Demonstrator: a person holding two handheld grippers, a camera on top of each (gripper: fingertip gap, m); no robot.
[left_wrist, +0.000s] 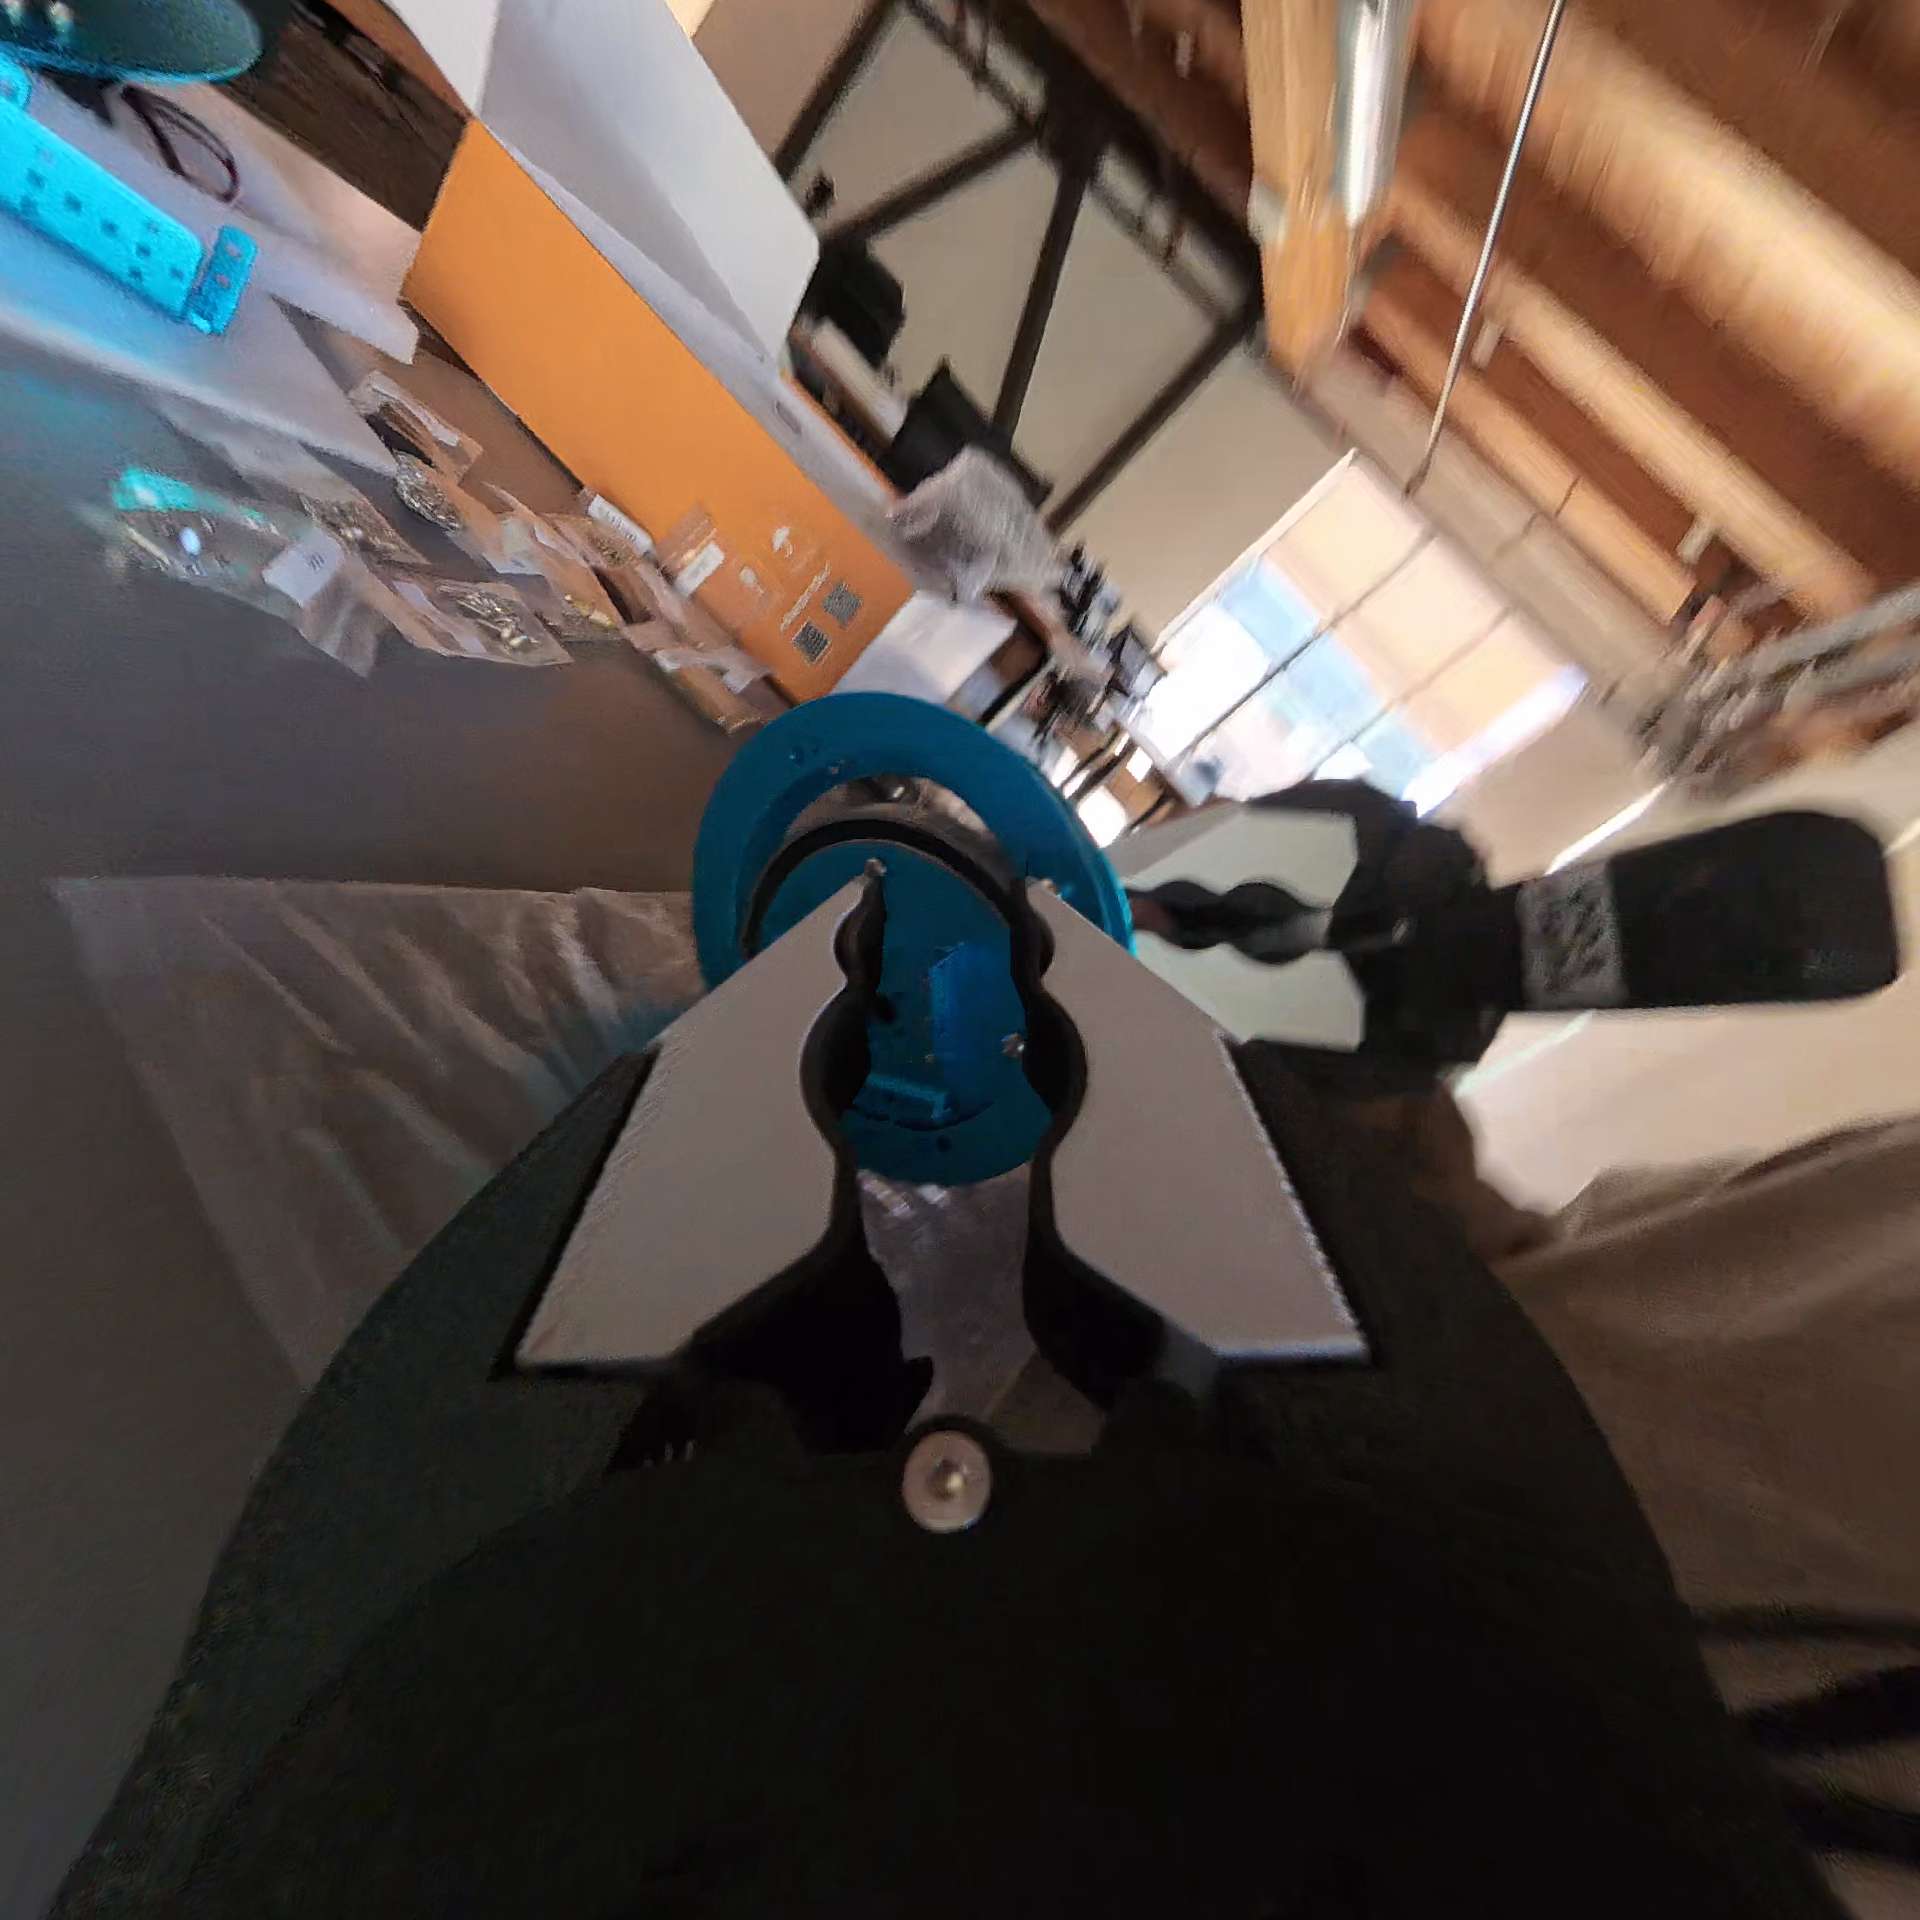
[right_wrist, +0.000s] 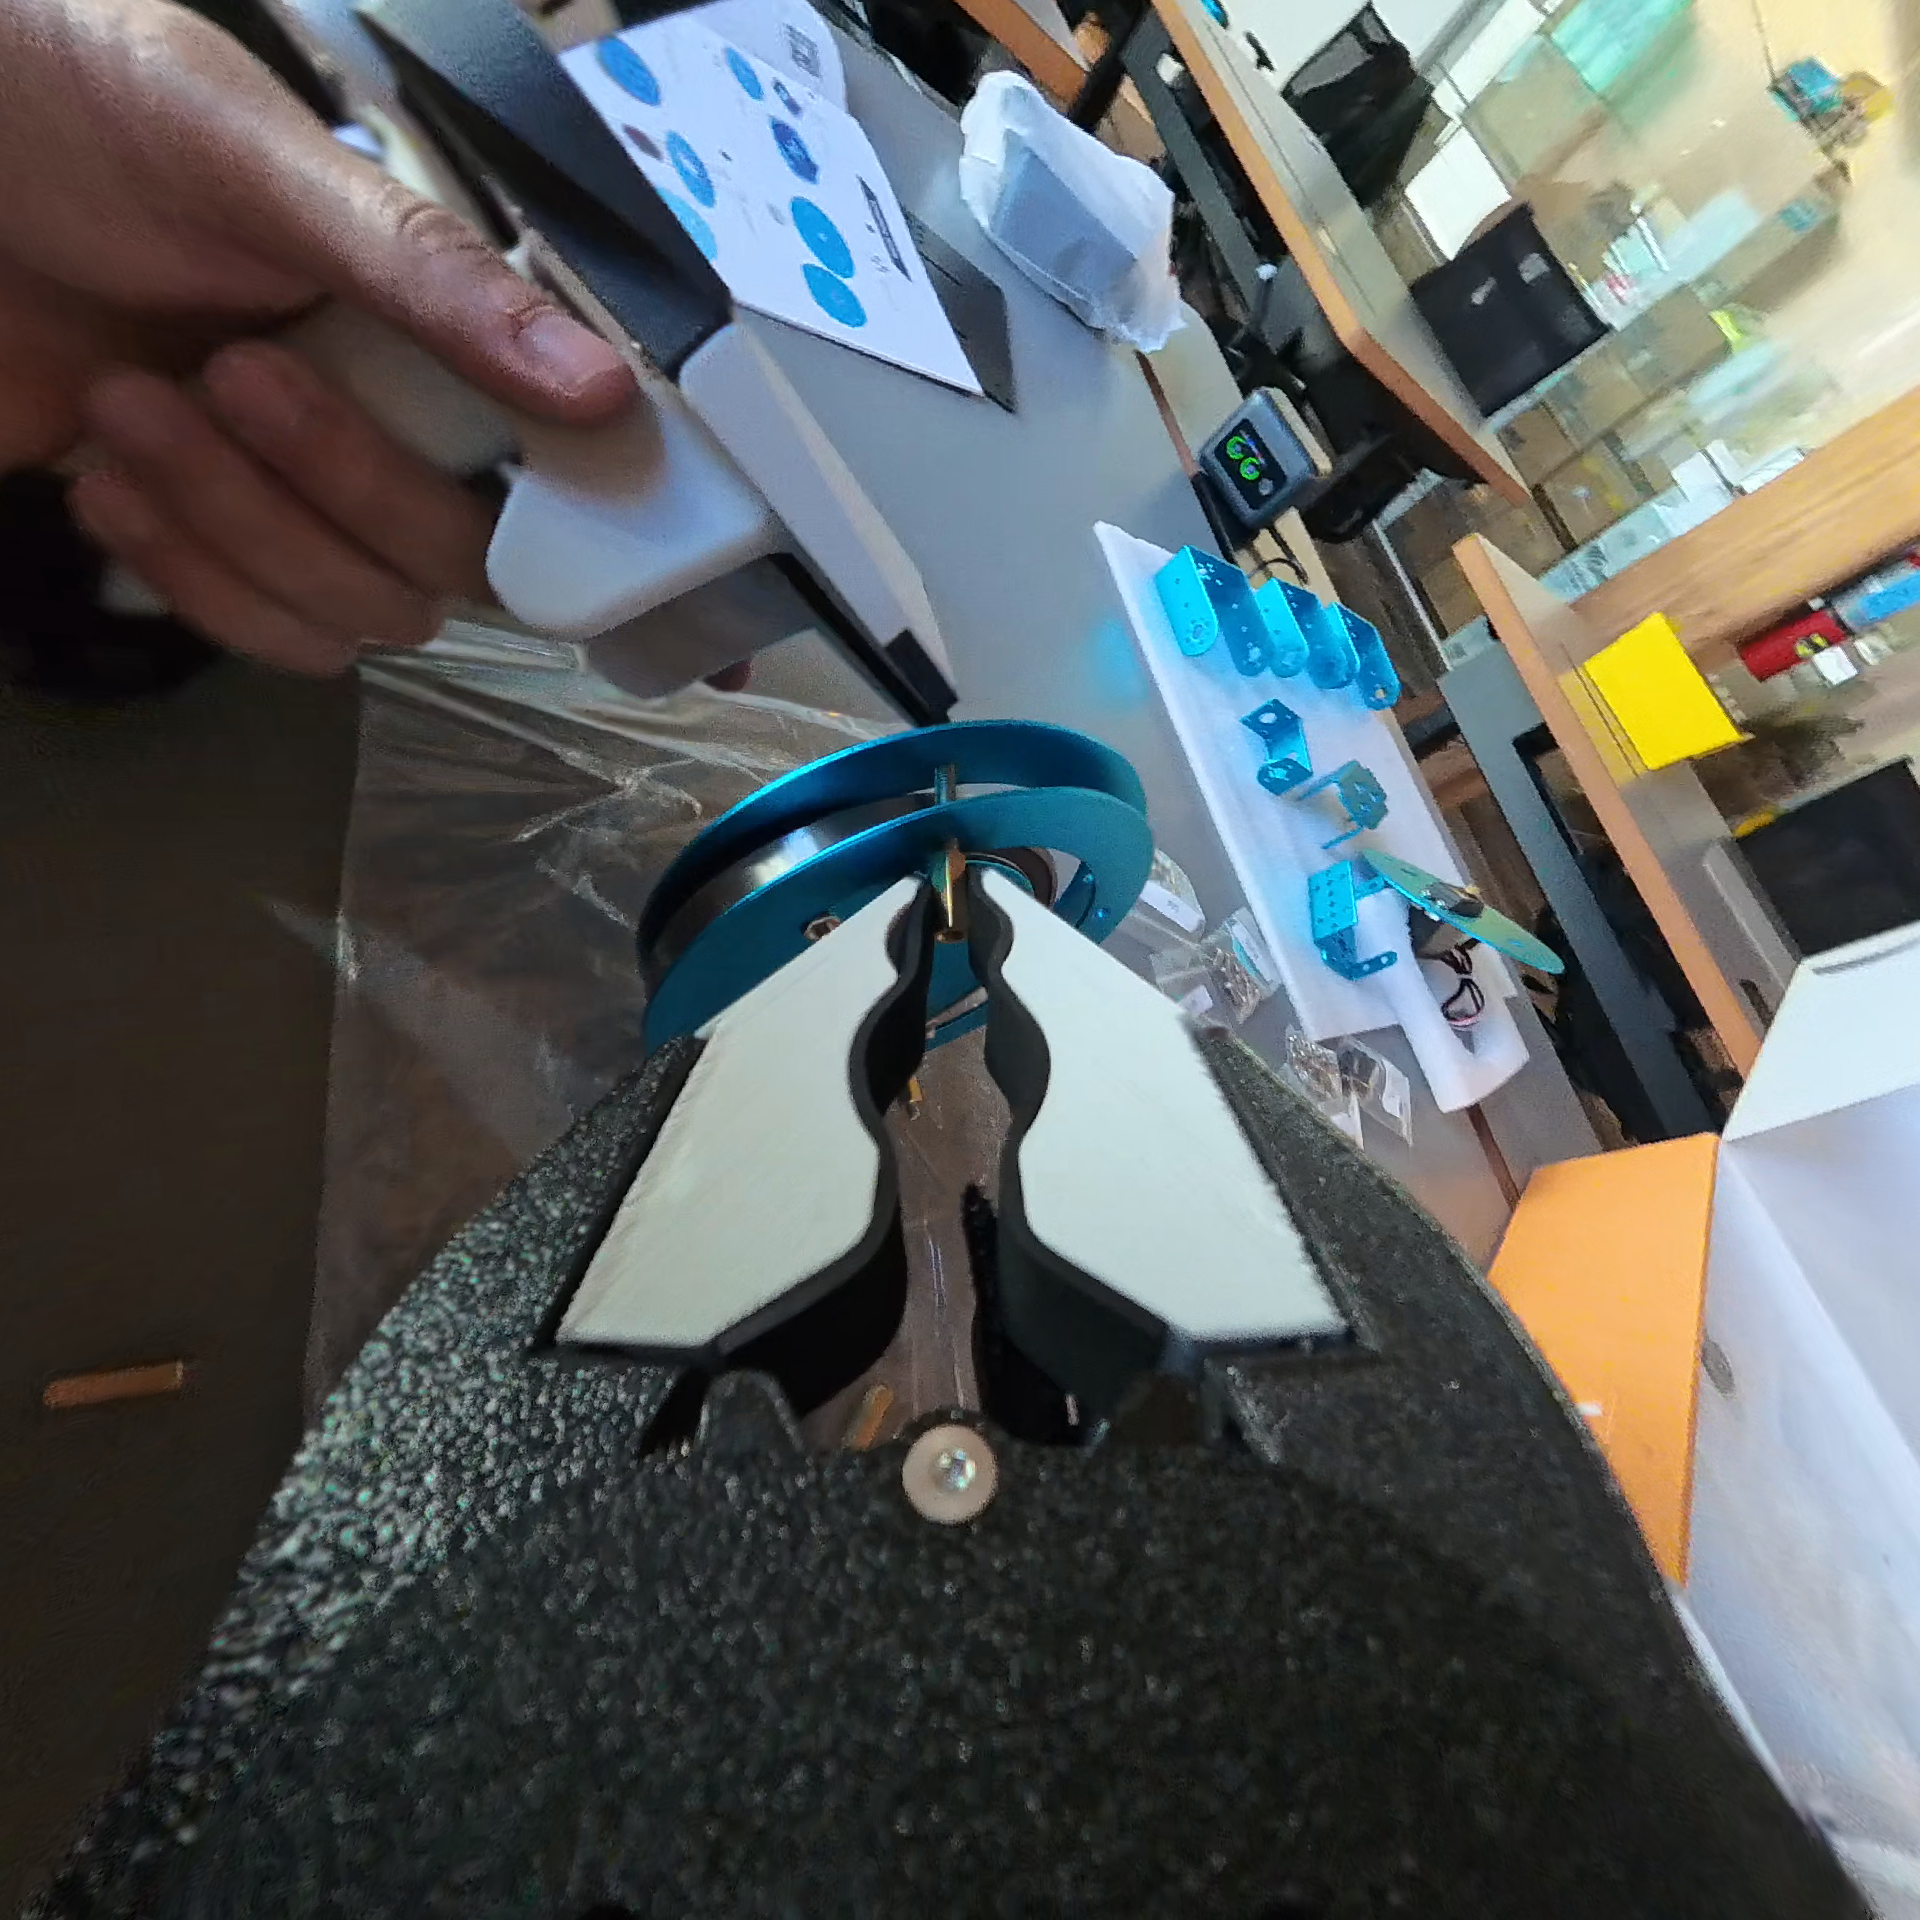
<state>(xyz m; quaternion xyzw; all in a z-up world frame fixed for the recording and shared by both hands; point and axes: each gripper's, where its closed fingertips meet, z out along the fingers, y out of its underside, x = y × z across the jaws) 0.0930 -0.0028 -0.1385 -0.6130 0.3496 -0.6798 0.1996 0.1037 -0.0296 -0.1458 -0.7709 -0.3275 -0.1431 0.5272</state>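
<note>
A blue disc assembly (left_wrist: 894, 774), two blue metal rings around a black hub, is held up off the dark table. My left gripper (left_wrist: 948, 883) is shut on its lower plate, which shows between the fingers. In the right wrist view the assembly (right_wrist: 894, 800) sits just past my right gripper (right_wrist: 951, 894), which is shut on a small brass standoff (right_wrist: 948, 906) fixed to the nearer ring. The right gripper also shows in the left wrist view (left_wrist: 1226, 920), reaching in from the right. A hand (right_wrist: 239, 343) holds the left gripper's white handle (right_wrist: 623, 520).
A white foam tray (right_wrist: 1226, 748) with several blue brackets lies on the grey table. Bags of screws (right_wrist: 1231, 966) lie beside it. An orange box (right_wrist: 1600, 1320) stands at right. A printed sheet (right_wrist: 790, 197), a clear plastic sheet (right_wrist: 499, 810) and a loose brass standoff (right_wrist: 114, 1387) are nearby.
</note>
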